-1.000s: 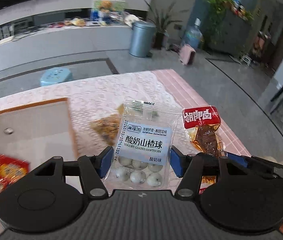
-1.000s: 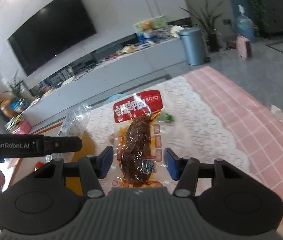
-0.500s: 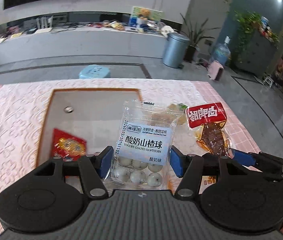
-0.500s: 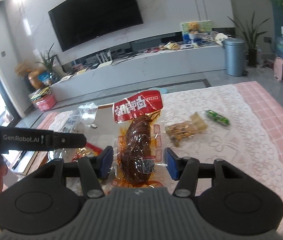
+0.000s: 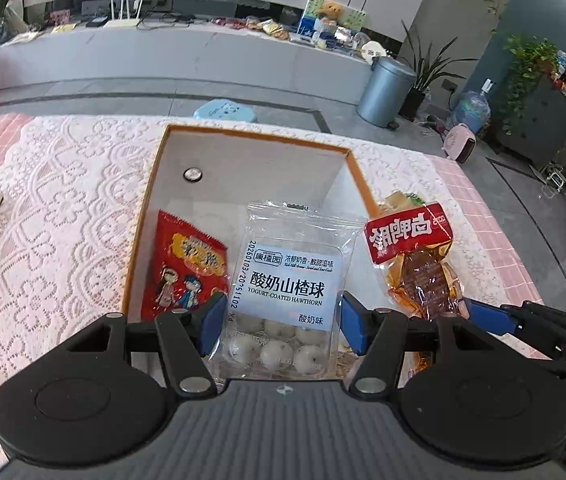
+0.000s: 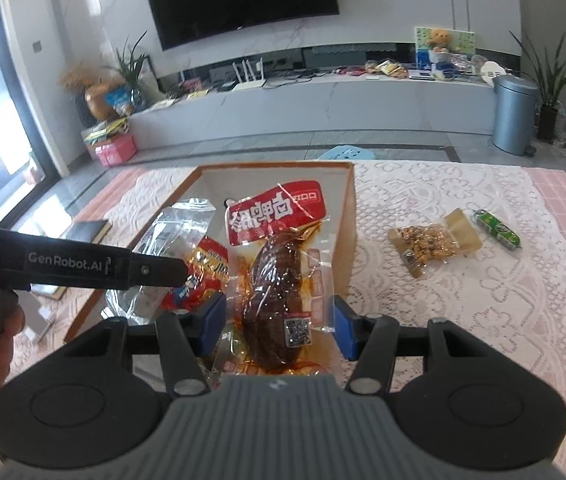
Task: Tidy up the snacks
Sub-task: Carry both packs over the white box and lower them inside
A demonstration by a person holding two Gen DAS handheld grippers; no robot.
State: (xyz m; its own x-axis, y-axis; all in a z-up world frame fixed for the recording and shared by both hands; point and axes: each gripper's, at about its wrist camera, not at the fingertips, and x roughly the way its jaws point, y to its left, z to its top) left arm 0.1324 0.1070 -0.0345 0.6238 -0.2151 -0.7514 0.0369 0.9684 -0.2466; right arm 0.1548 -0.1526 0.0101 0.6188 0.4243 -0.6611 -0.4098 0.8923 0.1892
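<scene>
Left gripper [image 5: 279, 326] clamped on clear yogurt-hawthorn bag [image 5: 287, 280], held upright over near end of orange-rimmed box [image 5: 357, 168]. Right gripper [image 6: 277, 328] clamped on braised duck pack [image 6: 279, 280], hanging above box's right wall, red header up. Inside box already: red cartoon snack packet [image 5: 185, 268] flat on left floor, small round metal disc [image 5: 193, 175] near far wall. On lace tablecloth [image 6: 463, 320], right of box and well apart from it: peanut pouch [image 6: 431, 246] and green candy stick [image 6: 497, 228] just beside it, both not yet collected. Step in hand, by the look of it: drop both held packs into box. Best done by lowering hawthorn bag into bare floor right of red packet before releasing, so round balls don't roll bag over the rim. Duck pack probably needs shifting left to clear wall; oily slack film likely to catch on rim otherwise. Release one at a time to avoid grippers bumping.
</scene>
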